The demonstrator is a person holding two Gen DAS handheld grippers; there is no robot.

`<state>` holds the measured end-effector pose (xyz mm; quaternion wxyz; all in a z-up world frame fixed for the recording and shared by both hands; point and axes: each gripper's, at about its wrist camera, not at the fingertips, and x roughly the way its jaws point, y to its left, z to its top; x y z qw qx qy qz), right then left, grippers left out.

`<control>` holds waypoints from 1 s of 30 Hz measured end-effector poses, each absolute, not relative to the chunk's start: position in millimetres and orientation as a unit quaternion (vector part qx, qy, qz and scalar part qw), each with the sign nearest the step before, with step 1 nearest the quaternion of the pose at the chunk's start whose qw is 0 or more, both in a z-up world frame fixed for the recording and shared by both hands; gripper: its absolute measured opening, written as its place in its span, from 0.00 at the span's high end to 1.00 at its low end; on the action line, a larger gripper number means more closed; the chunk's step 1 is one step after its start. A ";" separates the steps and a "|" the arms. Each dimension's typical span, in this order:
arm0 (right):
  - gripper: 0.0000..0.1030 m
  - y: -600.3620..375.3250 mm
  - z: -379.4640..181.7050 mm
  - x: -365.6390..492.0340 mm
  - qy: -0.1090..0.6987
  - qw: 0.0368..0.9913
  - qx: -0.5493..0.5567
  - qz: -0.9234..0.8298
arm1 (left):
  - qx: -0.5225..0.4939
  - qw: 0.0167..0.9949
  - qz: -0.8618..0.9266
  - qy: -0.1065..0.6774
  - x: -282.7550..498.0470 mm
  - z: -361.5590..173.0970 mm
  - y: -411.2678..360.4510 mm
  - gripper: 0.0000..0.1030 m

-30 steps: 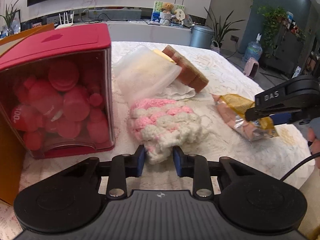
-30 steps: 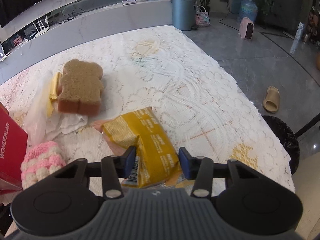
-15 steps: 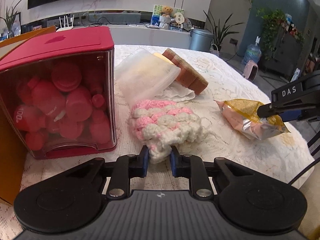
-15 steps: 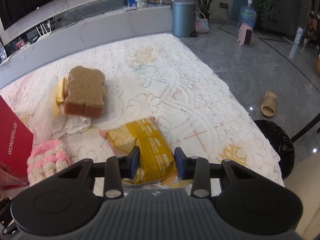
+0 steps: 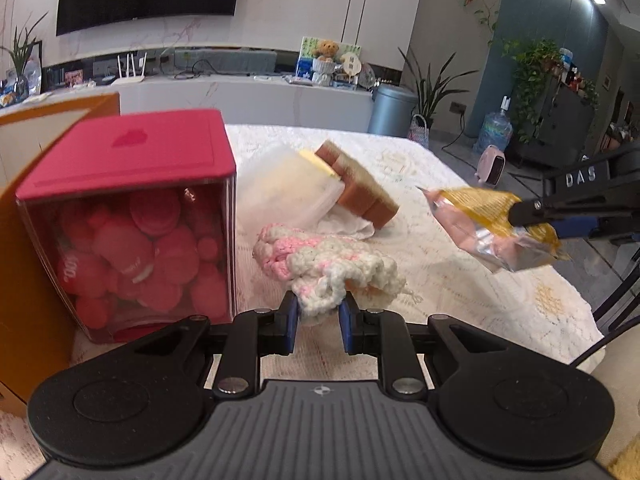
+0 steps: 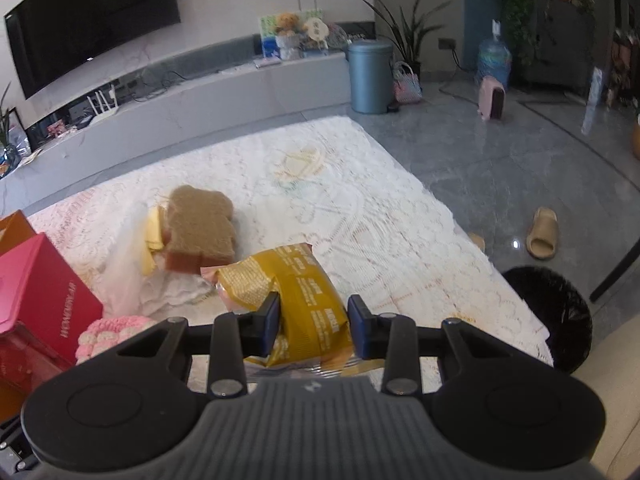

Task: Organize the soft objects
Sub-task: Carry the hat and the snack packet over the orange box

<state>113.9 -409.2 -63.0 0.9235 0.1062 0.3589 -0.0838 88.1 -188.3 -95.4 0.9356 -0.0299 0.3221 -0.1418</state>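
A table covered with a white lace cloth [image 6: 380, 216]. The left gripper [image 5: 318, 316] is clamped on the near edge of a pink and white crocheted piece [image 5: 320, 260], which lies just right of a red box with a clear front [image 5: 132, 216]. The right gripper [image 6: 313, 322] pinches a yellow snack packet [image 6: 296, 292], lifted off the cloth. Behind, a brown bear-shaped sponge [image 6: 200, 228] rests on a clear plastic bag [image 5: 280, 188].

Your left gripper [image 5: 318, 322] tilts downward, pads pinched on the knit [image 5: 328, 266] at twelve o'clock. Your right gripper [image 6: 313, 326], at three o'clock of it, clamps the packet [image 6: 296, 300], held clear off the surface.
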 end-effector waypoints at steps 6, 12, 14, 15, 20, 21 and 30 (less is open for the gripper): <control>0.65 -396.8 -42.9 106.4 0.326 0.937 0.118 -0.049 | -0.025 0.942 -0.141 0.303 81.2 -81.6 -184.4 0.77; 0.65 -390.0 -27.2 100.3 0.299 0.944 0.134 -0.026 | -0.013 0.951 -0.158 0.266 70.3 -60.0 -179.9 0.77; 0.66 -388.8 -18.2 95.2 0.283 0.949 0.138 -0.022 | -0.003 0.957 -0.157 0.245 63.7 -49.4 -180.3 0.77; 0.66 -387.6 -13.2 92.3 0.275 0.952 0.136 -0.019 | -0.003 0.959 -0.157 0.237 60.5 -44.3 -179.4 0.77; 0.66 -377.7 11.6 80.2 0.235 0.962 0.136 -0.010 | -0.009 0.964 -0.159 0.212 53.2 -19.4 -172.2 0.77; 0.66 -374.7 15.7 78.4 0.229 0.964 0.136 -0.008 | -0.009 0.966 -0.157 0.206 51.8 -14.5 -169.5 0.77; 0.66 -330.8 46.5 71.2 0.190 0.974 0.119 0.013 | -0.022 0.979 -0.127 0.160 50.2 37.7 -120.4 0.77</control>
